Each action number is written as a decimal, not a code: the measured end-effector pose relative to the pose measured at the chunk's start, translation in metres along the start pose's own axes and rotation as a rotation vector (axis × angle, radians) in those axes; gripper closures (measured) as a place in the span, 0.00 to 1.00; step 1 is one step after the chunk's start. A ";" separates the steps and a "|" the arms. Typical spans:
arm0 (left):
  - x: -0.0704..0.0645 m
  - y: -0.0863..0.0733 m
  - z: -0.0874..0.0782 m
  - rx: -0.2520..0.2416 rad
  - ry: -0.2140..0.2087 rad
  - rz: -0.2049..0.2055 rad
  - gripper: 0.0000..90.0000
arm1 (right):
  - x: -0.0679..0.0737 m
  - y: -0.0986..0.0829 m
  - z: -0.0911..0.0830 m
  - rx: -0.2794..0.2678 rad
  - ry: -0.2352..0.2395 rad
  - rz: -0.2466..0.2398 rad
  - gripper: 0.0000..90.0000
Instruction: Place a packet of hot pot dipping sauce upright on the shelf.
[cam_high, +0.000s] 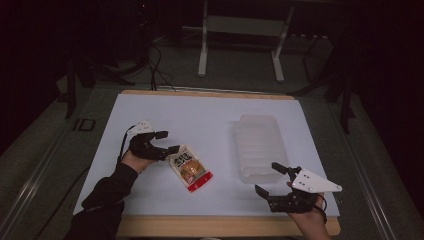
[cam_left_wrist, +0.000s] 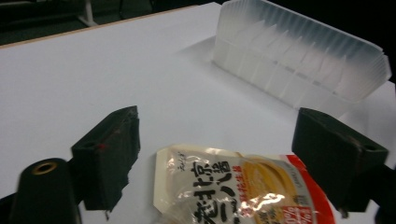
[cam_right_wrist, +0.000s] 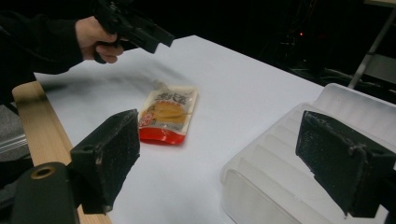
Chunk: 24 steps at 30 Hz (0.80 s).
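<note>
Your left gripper (cam_left_wrist: 215, 154) approaches the snack pouch (cam_left_wrist: 243, 186).
High view: your left gripper, jaws spread, reaches the pouch's top edge beside the clear tray (cam_high: 257, 146); your right gripper (cam_high: 274, 181) hangs spread near it. Left gripper view: the pouch lies between the jaws, ungripped. Right gripper view adds the pouch's red bottom seal. Next, close on it.

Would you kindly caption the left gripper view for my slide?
Open left tool poised over flat orange-and-red printed snack pouch on white table, translucent ribbed plastic tray behind.

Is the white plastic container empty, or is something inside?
Empty: the plastic container shows bare ribbed insides; the pouch lies outside.
</note>
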<state>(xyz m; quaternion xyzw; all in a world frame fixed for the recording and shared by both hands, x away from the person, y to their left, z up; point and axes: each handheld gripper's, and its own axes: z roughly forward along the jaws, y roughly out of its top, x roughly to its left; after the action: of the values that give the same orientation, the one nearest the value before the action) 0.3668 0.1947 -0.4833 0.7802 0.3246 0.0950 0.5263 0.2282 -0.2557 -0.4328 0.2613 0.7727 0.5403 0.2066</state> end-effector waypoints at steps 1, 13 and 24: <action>0.004 -0.001 0.004 0.005 -0.002 0.003 0.22 | 0.000 0.000 0.000 0.002 0.000 -0.003 0.15; 0.027 -0.014 0.026 0.105 -0.009 -0.045 0.44 | -0.001 -0.001 0.002 0.009 0.020 -0.005 0.16; 0.040 -0.031 0.040 0.213 -0.017 -0.132 0.55 | -0.001 -0.002 0.003 0.019 0.028 -0.004 0.16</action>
<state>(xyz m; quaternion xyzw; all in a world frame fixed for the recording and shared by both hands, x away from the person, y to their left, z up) 0.4045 0.1964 -0.5355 0.8094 0.3789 0.0184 0.4482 0.2303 -0.2543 -0.4356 0.2542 0.7810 0.5363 0.1943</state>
